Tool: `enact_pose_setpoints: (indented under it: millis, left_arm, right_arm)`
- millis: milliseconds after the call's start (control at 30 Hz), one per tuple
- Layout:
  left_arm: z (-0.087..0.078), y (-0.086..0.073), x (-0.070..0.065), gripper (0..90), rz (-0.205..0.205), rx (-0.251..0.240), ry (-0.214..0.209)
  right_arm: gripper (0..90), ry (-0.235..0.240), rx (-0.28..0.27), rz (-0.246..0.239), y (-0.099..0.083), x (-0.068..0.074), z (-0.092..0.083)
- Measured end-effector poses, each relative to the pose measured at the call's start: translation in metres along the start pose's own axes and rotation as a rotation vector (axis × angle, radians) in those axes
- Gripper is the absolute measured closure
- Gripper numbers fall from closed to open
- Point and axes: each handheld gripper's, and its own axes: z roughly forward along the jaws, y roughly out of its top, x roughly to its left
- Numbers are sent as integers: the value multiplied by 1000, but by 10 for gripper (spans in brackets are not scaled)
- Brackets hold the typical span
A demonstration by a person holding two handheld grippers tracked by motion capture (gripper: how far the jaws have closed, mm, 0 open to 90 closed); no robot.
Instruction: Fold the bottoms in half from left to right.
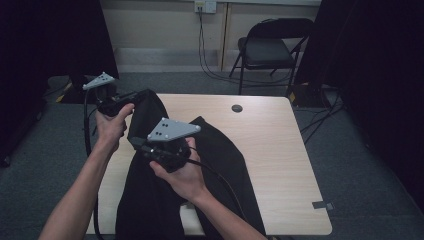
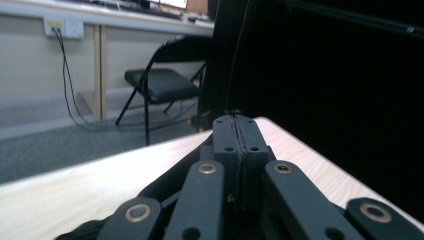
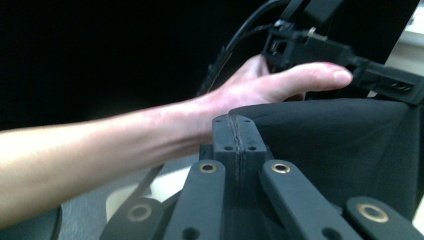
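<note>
My left tool [image 1: 131, 95] is fully closed, its jaws pressed together on a pinch of the black cloth [image 1: 150, 200], above the far left corner of the tabletop [image 1: 280, 165]. My right tool [image 1: 136, 141] is closed the same way on the cloth, nearer to me. The cloth hangs from both tools down onto the left half of the tabletop.

My left gripper [image 1: 134, 96] sat raised in my left hand [image 1: 112, 125], its jaws pressed fully together. My right gripper [image 1: 137, 142], gripped in my right hand [image 1: 185, 172], hung nearer me than the left gripper, jaws likewise closed flat. Both forearms were bare.
</note>
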Motion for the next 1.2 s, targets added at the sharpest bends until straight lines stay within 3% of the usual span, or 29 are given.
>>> enact_pose_setpoints:
  millis: [100,133,167,333,400,567,600,667,733,767,900,933,1000,1033,1067,1100,1133,1200]
  left_arm:
    - [7,0,-8,895,25,16,-7]
    - [11,-5,-10,895,21,29,-13]
    - [17,-10,-12,895,16,39,-18]
    - [53,-46,-25,895,18,132,-48]
    - [69,-57,-31,895,8,158,-64]
    - [100,-63,-47,895,0,176,-102]
    - [115,-66,-55,895,48,208,-95]
    - [124,-70,-57,895,47,219,-99]
    - [144,-85,-59,894,44,268,-94]
    - [144,-85,-59,894,44,268,-94]
    - [162,-102,-61,892,42,302,-121]
    - [164,-102,-61,890,41,308,-123]
    - [166,-103,-59,875,37,307,-130]
    - [166,-103,-59,836,37,307,-130]
    - [166,-103,-59,725,36,302,-118]
    - [166,-103,-59,725,20,290,-96]
    - [162,-100,-57,636,-6,270,-124]
    - [158,-98,-58,592,7,265,-113]
  right_arm:
    - [894,-2,-26,7,-1,-2,-12]
    - [894,-10,-25,19,-10,-5,-18]
    - [894,-10,-25,19,-10,-5,-18]
    - [894,-55,-7,95,-54,-22,-45]
    - [894,-64,-3,109,-60,-26,-51]
    - [894,-135,-5,146,-81,-41,-87]
    - [894,-177,4,152,-90,-46,-101]
    - [894,-187,10,160,-96,-49,-107]
    - [893,-237,70,187,-118,-61,-118]
    - [893,-237,70,187,-118,-61,-118]
    - [894,-297,170,225,-155,-78,-127]
    - [894,-315,199,255,-168,-86,-134]
    - [894,-334,213,267,-175,-92,-140]
    - [894,-334,213,267,-175,-92,-140]
    - [894,-347,222,289,-182,-97,-146]
    - [894,-347,222,289,-182,-97,-146]
    - [893,-371,244,285,-192,-101,-149]
    - [893,-374,257,279,-198,-102,-150]
